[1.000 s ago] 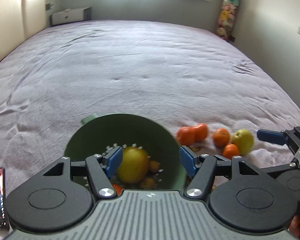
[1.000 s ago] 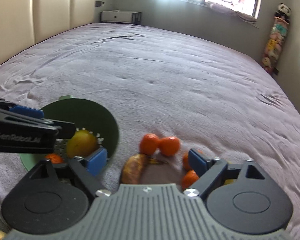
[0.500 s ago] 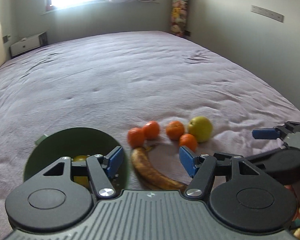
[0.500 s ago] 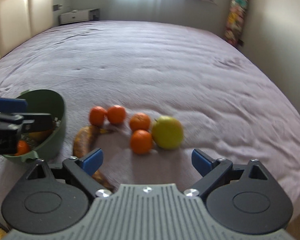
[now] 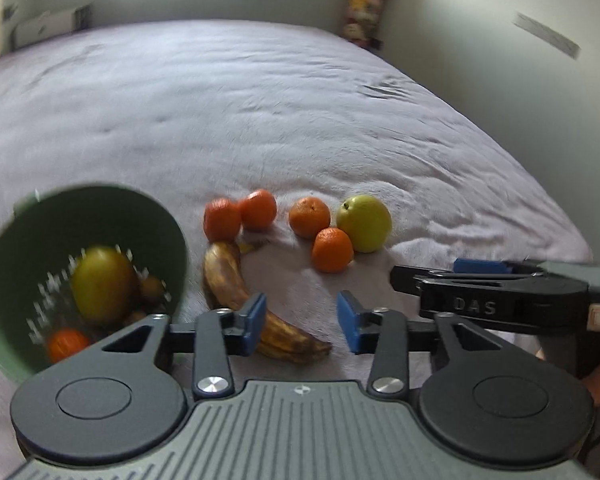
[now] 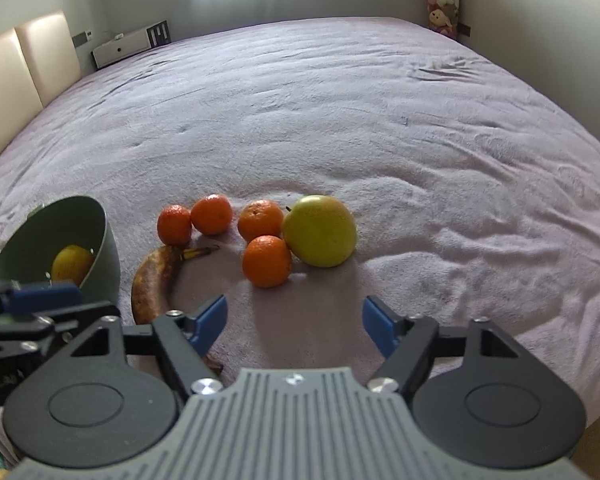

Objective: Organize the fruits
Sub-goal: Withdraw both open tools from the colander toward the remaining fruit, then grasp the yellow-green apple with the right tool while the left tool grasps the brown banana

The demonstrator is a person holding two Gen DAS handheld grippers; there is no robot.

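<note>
Banana (image 5: 240, 300) lies near your narrowed, empty left gripper (image 5: 300, 322); your empty right gripper (image 6: 294, 326) is closing; soft peel may split.

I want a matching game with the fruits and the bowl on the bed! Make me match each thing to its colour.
Things:
1. banana
2. apple
3. bowl
4. tangerine nearest the camera

Colours:
A. orange
B. dark green
C. brown and spotty
D. yellow-green

Pairs: 1-C, 2-D, 3-B, 4-A
</note>
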